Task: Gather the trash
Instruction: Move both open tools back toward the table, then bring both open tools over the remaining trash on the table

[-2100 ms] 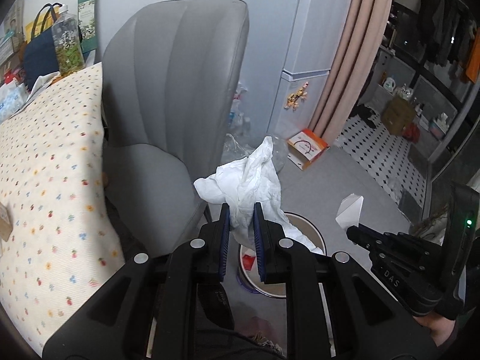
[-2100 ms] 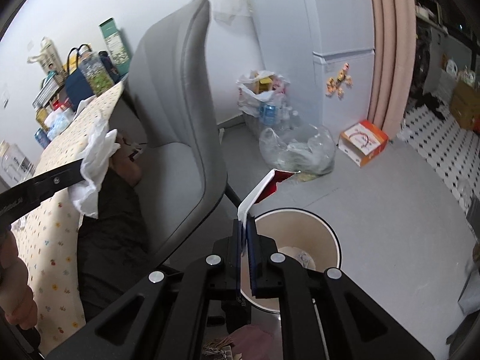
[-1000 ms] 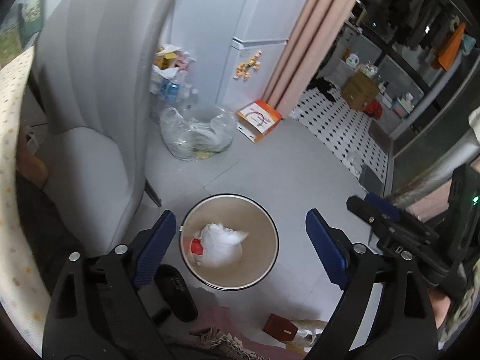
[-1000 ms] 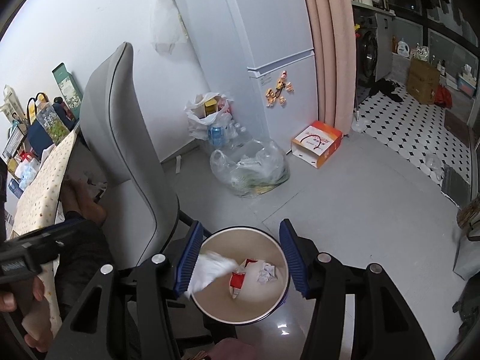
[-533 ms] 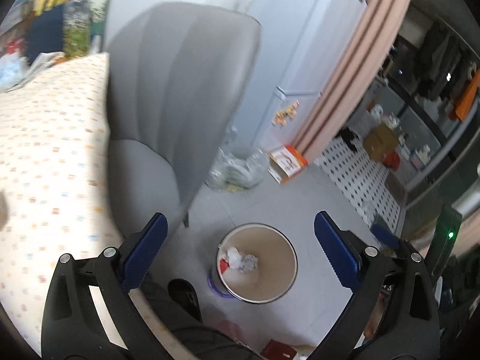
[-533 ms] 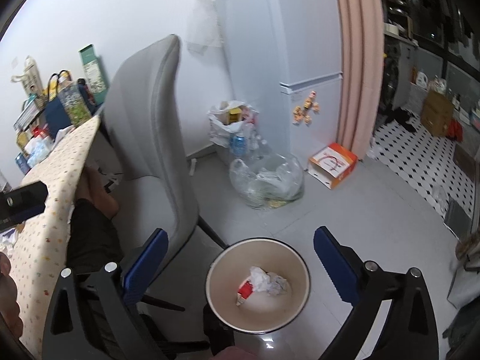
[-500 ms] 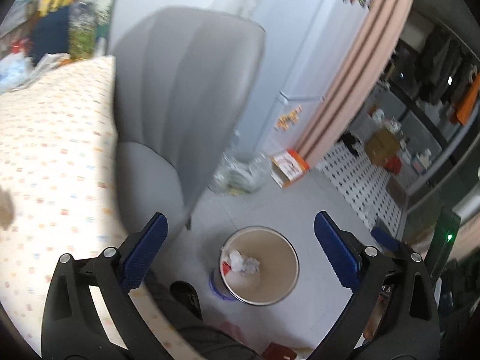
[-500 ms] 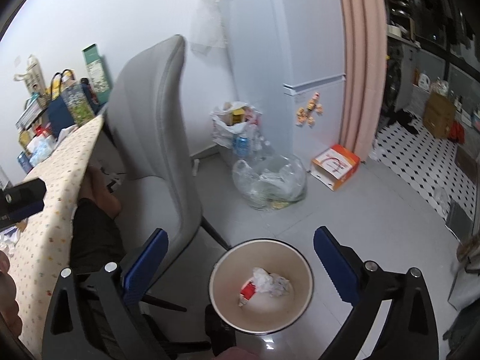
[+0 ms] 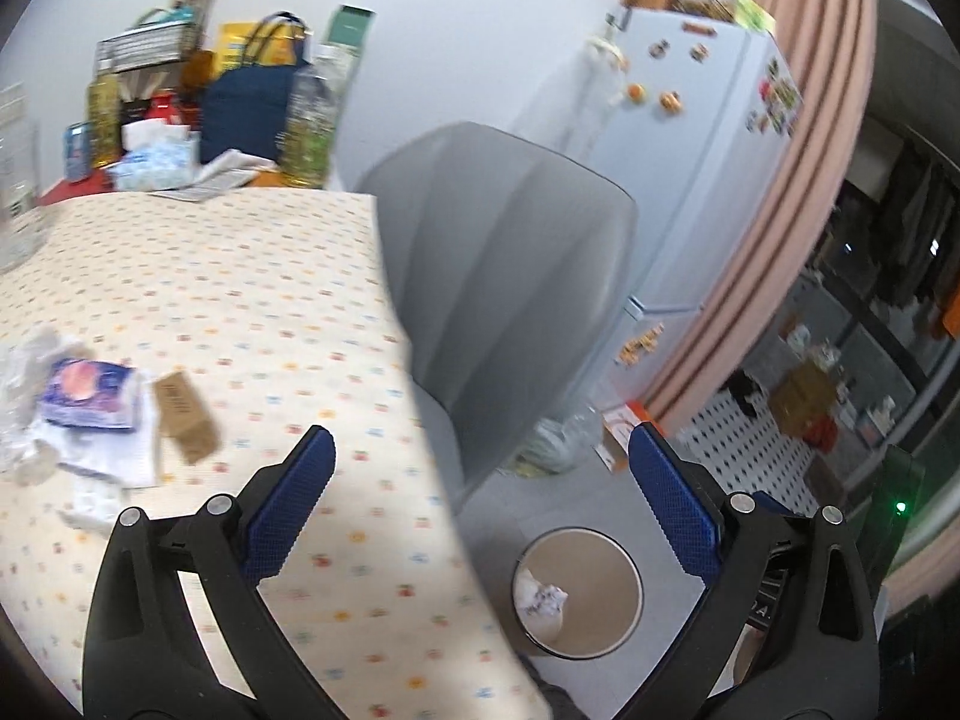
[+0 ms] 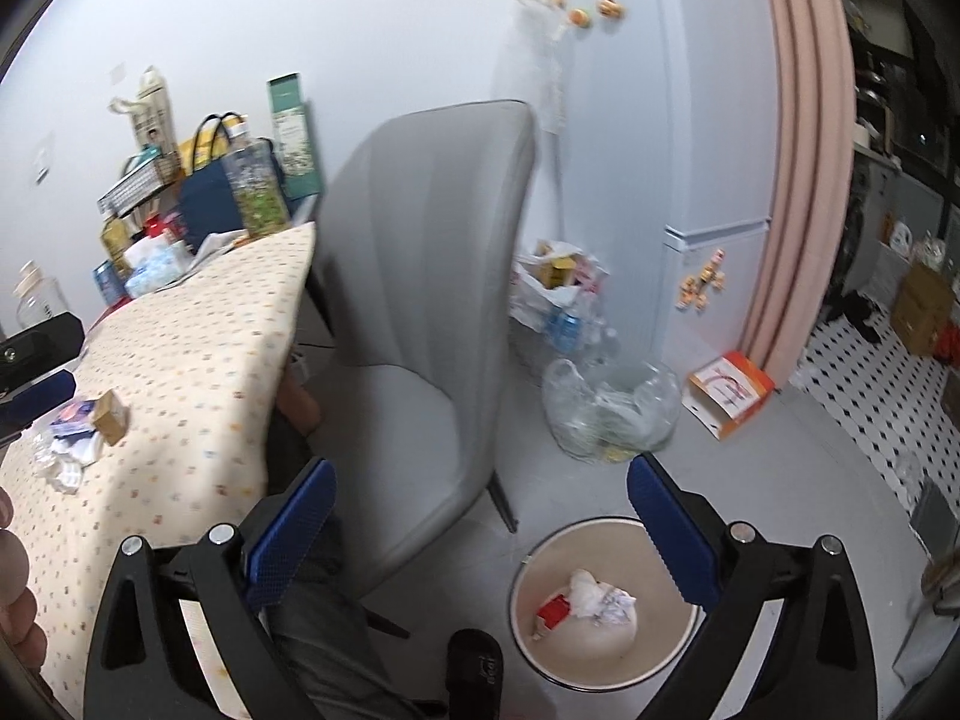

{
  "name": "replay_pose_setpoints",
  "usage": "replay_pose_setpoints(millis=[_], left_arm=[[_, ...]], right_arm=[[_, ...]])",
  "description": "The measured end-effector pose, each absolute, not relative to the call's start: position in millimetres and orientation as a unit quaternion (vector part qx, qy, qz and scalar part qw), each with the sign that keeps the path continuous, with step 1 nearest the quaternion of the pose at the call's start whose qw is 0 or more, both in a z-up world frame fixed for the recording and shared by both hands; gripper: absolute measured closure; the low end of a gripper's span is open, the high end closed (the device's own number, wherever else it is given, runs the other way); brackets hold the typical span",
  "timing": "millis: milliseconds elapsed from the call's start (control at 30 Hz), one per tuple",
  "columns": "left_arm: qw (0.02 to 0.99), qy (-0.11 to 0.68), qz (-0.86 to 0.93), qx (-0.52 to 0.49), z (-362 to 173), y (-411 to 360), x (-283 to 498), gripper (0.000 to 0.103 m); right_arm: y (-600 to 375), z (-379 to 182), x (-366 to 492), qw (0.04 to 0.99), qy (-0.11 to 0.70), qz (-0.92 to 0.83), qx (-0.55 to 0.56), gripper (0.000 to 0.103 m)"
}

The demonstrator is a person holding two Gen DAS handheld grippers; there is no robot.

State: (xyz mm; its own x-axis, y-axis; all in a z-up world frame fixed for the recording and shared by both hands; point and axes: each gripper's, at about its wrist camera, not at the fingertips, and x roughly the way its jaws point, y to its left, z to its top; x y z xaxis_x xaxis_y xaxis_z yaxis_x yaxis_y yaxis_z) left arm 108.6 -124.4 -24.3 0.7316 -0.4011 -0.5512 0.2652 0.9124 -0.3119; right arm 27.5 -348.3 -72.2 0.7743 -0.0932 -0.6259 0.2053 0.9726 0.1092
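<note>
- The left hand-held gripper [image 9: 480, 483] is spread wide and holds nothing, above the surface [image 9: 240, 300] near its right edge.
- The right hand-held gripper [image 10: 480, 513] is equally wide, empty.
- Leftover trash [image 9: 90, 420], blurred, perhaps wrappers and a small brown box [image 9: 183, 408], lies near the surface's left edge.
- On the floor, the bin [image 10: 606, 603] holds crumpled white paper [image 10: 600, 594].

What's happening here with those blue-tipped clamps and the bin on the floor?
A person holding a clamp-like gripper in each hand is clearing trash. Both the left gripper and the right gripper are open and empty. The round bin on the floor by the grey chair holds crumpled white paper and a red scrap. More litter, including a small brown box and wrappers, waits on the dotted tablecloth.
</note>
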Motion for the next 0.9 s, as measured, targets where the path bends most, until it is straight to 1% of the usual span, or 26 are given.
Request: replay_pose_setpoints(millis=[167, 400, 767, 900], left_arm=[[0.938, 0.283, -0.147, -0.136, -21.8, -85.1, 99.0, 0.006], [0.946, 0.254, -0.112, -0.166, -20.5, -39.5, 85.7, 0.006], [0.955, 0.223, -0.02, -0.193, -29.6, 36.3, 62.7, 0.006], [0.953, 0.229, -0.003, -0.198, -37.5, 57.4, 57.7, 0.006]], right_arm=[[-314.6, -64.5, 34.7, 0.942, 0.324, -0.064, 0.062, 0.008], [-268.3, -53.2, 42.4, 0.946, 0.321, -0.02, 0.041, 0.008], [-185.8, -48.1, 61.9, 0.946, 0.316, 0.07, 0.028, 0.008], [-157.8, -48.7, 62.3, 0.942, 0.318, 0.103, 0.006, 0.008]])
